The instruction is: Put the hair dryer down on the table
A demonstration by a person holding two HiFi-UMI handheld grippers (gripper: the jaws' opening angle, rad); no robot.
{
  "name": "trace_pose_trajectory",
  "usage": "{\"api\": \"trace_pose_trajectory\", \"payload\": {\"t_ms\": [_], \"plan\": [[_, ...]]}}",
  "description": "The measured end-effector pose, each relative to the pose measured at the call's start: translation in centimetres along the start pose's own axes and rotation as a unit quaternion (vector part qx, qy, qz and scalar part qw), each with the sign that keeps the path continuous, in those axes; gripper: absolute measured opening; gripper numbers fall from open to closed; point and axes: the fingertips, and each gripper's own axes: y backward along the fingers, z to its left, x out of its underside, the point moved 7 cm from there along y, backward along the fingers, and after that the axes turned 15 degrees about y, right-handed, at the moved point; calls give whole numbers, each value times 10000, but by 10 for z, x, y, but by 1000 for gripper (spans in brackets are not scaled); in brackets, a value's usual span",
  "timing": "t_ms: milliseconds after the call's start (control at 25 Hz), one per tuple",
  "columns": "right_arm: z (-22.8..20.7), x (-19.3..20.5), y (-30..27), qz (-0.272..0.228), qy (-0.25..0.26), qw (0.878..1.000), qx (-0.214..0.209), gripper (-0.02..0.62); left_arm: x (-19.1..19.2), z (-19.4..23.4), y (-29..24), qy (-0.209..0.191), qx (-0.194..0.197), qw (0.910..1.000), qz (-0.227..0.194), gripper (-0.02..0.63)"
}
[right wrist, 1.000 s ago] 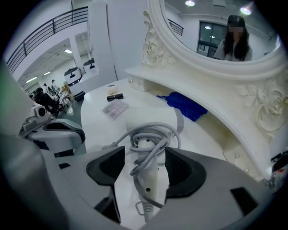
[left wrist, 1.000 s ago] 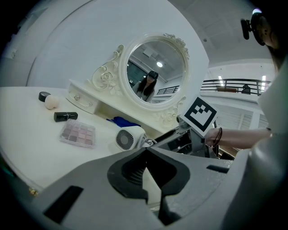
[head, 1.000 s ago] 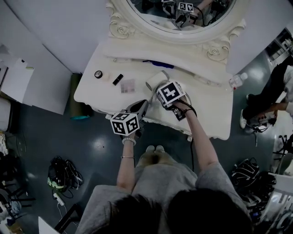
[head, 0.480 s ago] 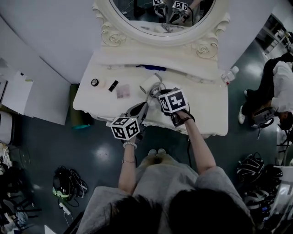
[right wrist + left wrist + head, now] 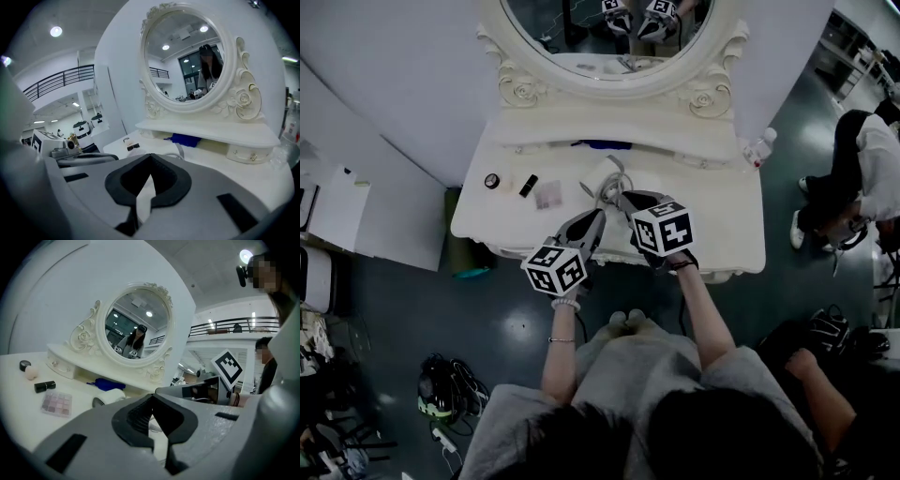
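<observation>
The white hair dryer (image 5: 607,180) lies on the white dressing table (image 5: 722,220), its cord curled beside it. In the left gripper view the hair dryer (image 5: 108,397) shows its round grille, just beyond the jaws. My right gripper (image 5: 630,200) hovers at the table's front edge, just short of the dryer, shut with nothing between its fingers. My left gripper (image 5: 592,223) is beside it to the left, also shut and empty. Each gripper view shows the jaw tips meeting: left gripper (image 5: 152,397), right gripper (image 5: 150,155).
A round compact (image 5: 491,180), a black lipstick (image 5: 528,186) and a makeup palette (image 5: 548,194) lie on the table's left part. A blue item (image 5: 602,144) sits under the shelf below the oval mirror (image 5: 609,28). A bottle (image 5: 757,148) stands at the right corner; a person (image 5: 862,178) stands further right.
The right gripper's jaws have closed empty and it has drawn back from the hair dryer toward the table's front edge. The dryer stays on the table. The left gripper barely moved.
</observation>
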Motion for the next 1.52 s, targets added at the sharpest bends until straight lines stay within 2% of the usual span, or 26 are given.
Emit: {"api": "trace_pose_trajectory", "payload": {"t_ms": [280,600,960,1520], "plan": [[9,-18,38,-920,14,9957,-60,0,-11,-29,7,-325,237,9991,-164,5],[20,-34,72,-1576,111,9874,-64,0,-27,-64,15,-714,500,9954,-386,5],[24,-39,96,-1876,383,9815,-15,-2,-32,-89,21,-979,661,9915,-539,5],[21,-40,104,-2228,786,9717,32,-2,-30,-103,19,-1268,732,9861,-781,5]]}}
